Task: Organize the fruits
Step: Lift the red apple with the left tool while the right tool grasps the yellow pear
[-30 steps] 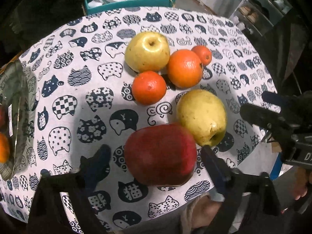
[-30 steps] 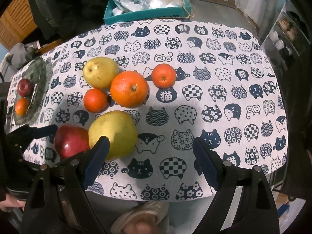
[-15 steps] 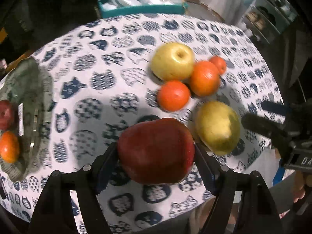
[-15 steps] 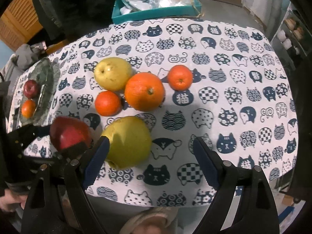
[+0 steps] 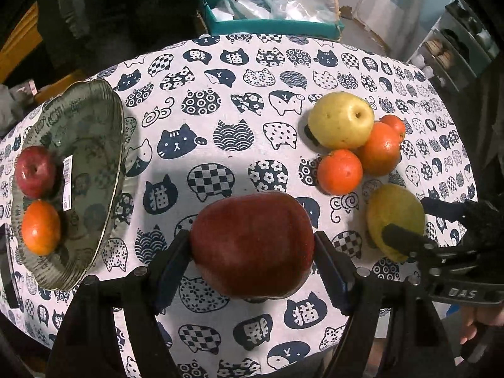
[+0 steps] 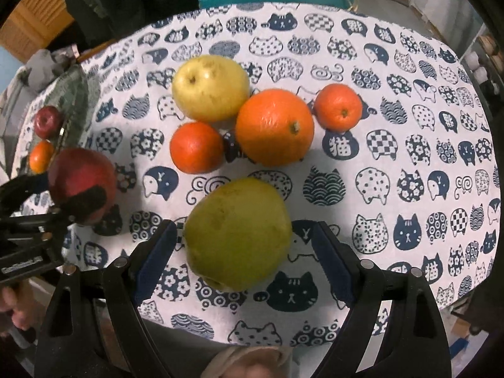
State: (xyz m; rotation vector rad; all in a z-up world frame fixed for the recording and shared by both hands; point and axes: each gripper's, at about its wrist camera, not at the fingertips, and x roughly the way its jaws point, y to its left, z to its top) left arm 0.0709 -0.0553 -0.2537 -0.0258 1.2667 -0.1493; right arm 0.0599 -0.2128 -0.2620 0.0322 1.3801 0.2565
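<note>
Left gripper [image 5: 252, 252] clamps the large red apple [image 5: 252, 242] above the cat-print tabletop [image 5: 220, 100]. Right gripper [image 6: 242, 252] stands open around the yellow-green pear [image 6: 237, 233], its fingers apart from the fruit.

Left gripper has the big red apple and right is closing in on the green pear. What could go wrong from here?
The large red apple is wider than the left gripper fingers' contact area; it may roll out mid-carry.

The green glass plate already holds a small red apple and small orange; crowding could knock them.

The open right gripper could nudge the green pear into the oranges.
</note>
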